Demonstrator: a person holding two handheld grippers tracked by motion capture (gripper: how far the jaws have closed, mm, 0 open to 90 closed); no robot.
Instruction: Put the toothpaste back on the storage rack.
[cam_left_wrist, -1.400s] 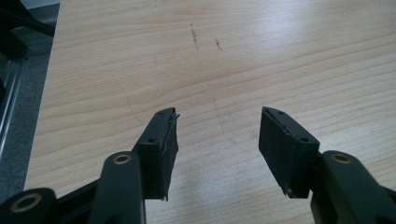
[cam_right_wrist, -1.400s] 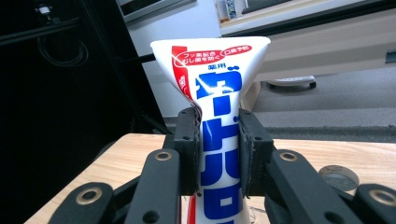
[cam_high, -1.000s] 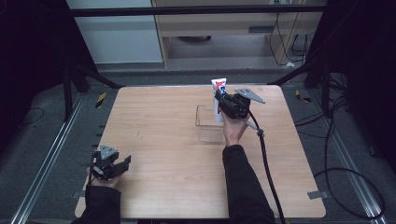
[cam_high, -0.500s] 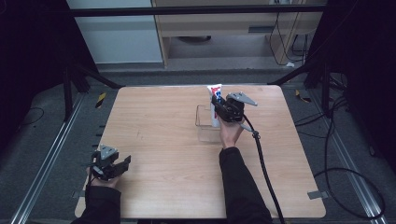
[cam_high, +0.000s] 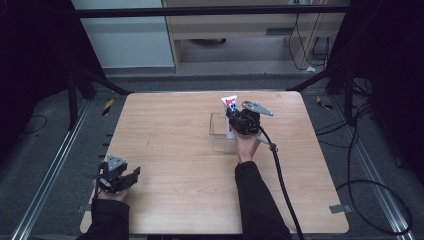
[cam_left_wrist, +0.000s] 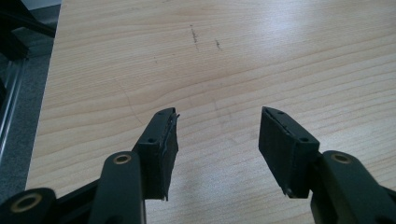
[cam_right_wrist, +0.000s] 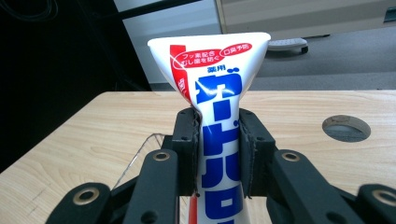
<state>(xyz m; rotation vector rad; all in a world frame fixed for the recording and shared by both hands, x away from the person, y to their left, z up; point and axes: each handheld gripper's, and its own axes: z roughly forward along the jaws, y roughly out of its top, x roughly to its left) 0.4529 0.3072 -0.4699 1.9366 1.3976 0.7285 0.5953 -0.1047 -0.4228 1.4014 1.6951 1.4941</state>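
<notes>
Right gripper (cam_high: 231, 119) was clamped on the toothpaste tube (cam_right_wrist: 212, 116), pads pinching the body roughly mid-length, crimped flat end up, tube upright. In the high view the tube (cam_high: 229, 107) sat over the far right part of the clear plastic box (cam_high: 220, 134), lower end apparently inside or just above it; I couldn't tell whether it touched the bottom. Left gripper (cam_left_wrist: 217, 144) was released, jaws wide apart with nothing between, parked low over the table (cam_high: 165, 130) at the near left corner, well away from the box. Risks as I'd judge them: the box is light and unheld, so catching a wall with the tube or a jaw could shove or tip it. A soft tube can bulge and slide through the pads. Released upright, it'd likely topple against a wall or over the rim.
</notes>
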